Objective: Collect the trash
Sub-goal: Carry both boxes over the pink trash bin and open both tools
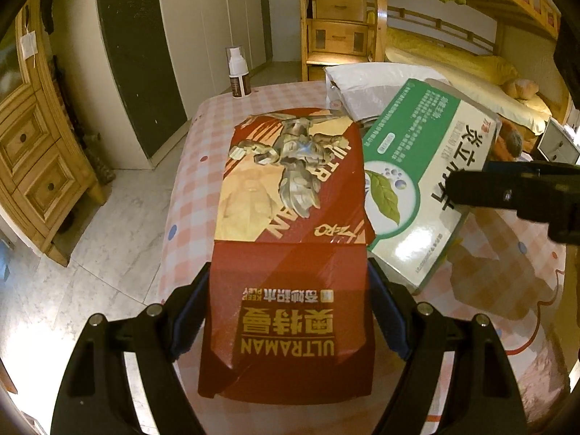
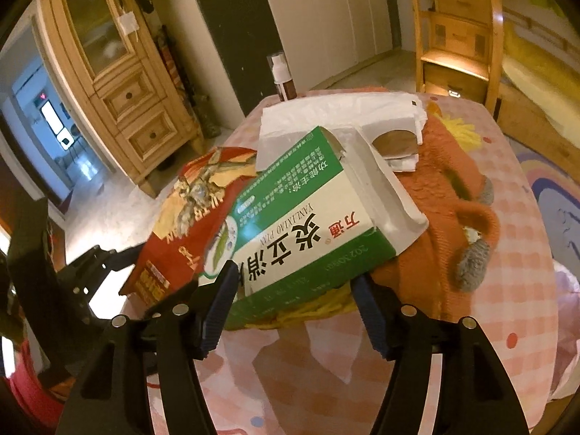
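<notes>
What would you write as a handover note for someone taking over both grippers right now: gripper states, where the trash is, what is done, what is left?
Left gripper: jaws astride the red Ultraman box, pads at its sides; a firm grip cannot be confirmed.
Right gripper: open, jaws around the near end of the green-and-white medicine box, not clamped.
Both boxes lie on the checked tablecloth, the medicine box leaning on the red one and an orange knitted item.
Done: nothing visibly collected.
Left: grip and remove both boxes, then probably the white packaging.

Toy box (image 1: 290, 195) on table (image 1: 188, 195); medicine box (image 1: 409, 188) beside it, right; spray bottle (image 1: 239, 72) behind.
</notes>
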